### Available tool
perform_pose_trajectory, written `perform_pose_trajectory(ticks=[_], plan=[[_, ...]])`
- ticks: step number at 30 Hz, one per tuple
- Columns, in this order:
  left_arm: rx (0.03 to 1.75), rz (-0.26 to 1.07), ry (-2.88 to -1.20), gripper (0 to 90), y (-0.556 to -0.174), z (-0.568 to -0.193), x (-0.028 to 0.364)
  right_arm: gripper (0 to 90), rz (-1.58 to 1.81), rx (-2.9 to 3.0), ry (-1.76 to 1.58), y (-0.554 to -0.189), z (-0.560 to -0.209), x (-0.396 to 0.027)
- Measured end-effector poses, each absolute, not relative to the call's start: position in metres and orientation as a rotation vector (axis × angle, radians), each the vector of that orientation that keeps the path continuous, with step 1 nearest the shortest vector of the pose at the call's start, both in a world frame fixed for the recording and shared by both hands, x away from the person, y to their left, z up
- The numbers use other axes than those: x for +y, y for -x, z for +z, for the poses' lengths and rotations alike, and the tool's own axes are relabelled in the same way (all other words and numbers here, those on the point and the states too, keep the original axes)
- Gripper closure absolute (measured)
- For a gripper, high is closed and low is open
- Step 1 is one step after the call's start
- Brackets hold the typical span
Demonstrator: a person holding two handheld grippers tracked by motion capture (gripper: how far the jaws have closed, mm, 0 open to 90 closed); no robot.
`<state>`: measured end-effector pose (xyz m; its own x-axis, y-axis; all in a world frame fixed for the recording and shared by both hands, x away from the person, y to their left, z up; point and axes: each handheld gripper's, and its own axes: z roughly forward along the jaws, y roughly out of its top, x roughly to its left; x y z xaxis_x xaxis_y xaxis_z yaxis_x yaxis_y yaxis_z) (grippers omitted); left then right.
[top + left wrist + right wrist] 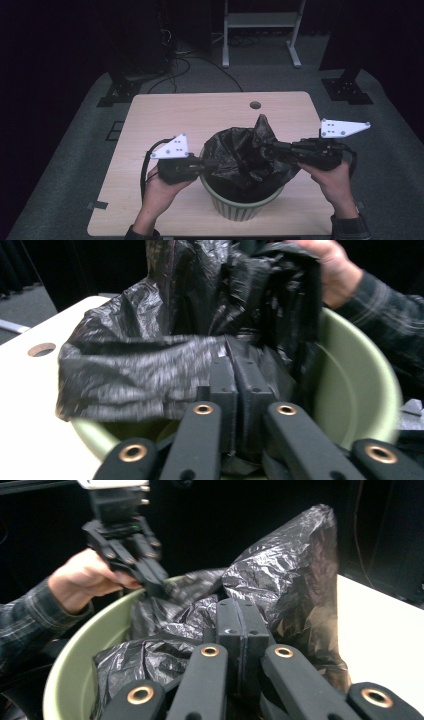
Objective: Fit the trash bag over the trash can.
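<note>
Black bag (pixel 245 155) pinched in both tools, above the green bin (pixel 240 205).

The bunched black bag (pixel 250 152) blocks the green bin (pixel 240 205) mouth; surrounding table (pixel 165 120) lies open.

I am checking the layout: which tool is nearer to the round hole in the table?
Right. The right tool reaches over the green bin just below the hole; the left tool sits at the bin's left rim, farther away.
</note>
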<state>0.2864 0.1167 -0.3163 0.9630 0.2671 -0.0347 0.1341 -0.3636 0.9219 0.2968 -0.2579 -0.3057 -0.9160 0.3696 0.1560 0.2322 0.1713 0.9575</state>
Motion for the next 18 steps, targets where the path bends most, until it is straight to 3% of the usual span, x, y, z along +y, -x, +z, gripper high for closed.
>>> perform_pose_trajectory(ticks=[2,7,9,11,13,18], plan=[[0.295,0.162,-1.966,78.3,-0.291,-0.317,0.108,90.0,1.86,2.326,-0.567,-0.295,-0.304,-0.25],[0.375,0.209,-1.927,36.9,-0.295,-0.313,0.111,90.0,1.826,2.359,-0.52,-0.291,-0.304,-0.235],[0.405,0.241,-1.885,28.8,-0.293,-0.307,0.119,90.0,1.809,2.366,-0.516,-0.29,-0.304,-0.233],[0.396,0.243,-1.847,30.6,-0.29,-0.3,0.125,90.0,1.811,2.364,-0.503,-0.288,-0.304,-0.23],[0.361,0.234,-1.827,38.0,-0.287,-0.293,0.125,90.0,1.809,2.369,-0.483,-0.285,-0.303,-0.227],[0.322,0.168,-1.825,45.4,-0.289,-0.282,0.106,90.0,1.806,2.381,-0.408,-0.278,-0.296,-0.211]])
